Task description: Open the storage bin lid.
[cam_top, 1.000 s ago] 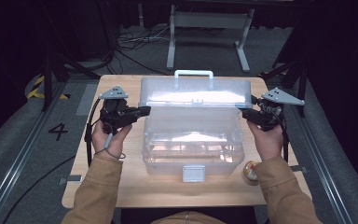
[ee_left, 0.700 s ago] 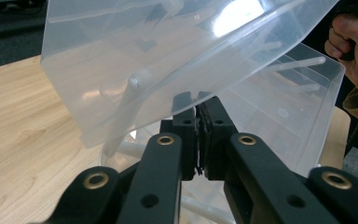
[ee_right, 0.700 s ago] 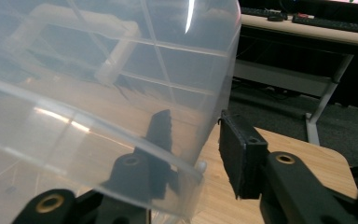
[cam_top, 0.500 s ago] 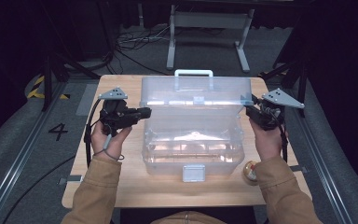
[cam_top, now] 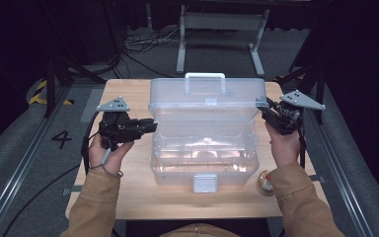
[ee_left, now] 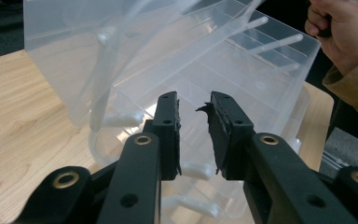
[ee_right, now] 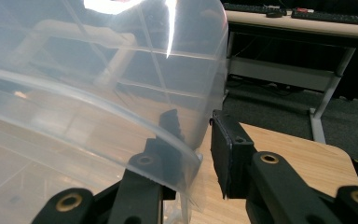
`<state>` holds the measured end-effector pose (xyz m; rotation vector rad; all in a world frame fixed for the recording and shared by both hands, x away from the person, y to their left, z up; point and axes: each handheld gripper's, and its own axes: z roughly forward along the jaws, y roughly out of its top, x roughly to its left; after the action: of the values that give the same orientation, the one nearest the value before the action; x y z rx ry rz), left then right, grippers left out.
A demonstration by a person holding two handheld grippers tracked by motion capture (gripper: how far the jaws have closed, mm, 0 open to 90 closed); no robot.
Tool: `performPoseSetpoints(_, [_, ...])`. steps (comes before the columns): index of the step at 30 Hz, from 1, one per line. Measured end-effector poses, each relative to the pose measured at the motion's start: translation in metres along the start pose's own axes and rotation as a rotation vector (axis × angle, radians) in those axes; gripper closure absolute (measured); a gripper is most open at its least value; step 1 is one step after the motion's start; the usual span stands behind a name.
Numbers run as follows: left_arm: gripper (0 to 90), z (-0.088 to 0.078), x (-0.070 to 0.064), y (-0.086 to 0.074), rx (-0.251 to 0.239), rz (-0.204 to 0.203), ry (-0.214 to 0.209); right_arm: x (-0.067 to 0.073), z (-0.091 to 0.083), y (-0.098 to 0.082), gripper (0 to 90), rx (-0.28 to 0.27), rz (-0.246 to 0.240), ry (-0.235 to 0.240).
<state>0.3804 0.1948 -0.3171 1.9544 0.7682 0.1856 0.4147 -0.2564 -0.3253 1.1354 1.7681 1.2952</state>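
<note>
Clear plastic box (cam_top: 205,148): centre of wooden table (cam_top: 128,197), lid (cam_top: 207,96) raised toward 12 o'clock, white latch (cam_top: 205,182) at 6; interior contents indistinct. Bare table strips at 9 and 6.

Left gripper (cam_top: 150,126): at box's 9 o'clock, jaws have just been opening, now parted, nothing between them.

Right gripper (cam_top: 265,112): at 3 o'clock, jaws have just been closing; lid's corner edge sits between them, contact uncertain.

Small round object (cam_top: 265,181): at 4 o'clock, beside right sleeve.
</note>
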Motion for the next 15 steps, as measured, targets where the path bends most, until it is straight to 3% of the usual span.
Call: performPoseSetpoints(15, [70.3,-0.005,-0.020,-0.010,0.108,0.084,-0.042,-0.011,0.009,0.010,73.2,0.021,0.042,0.046])
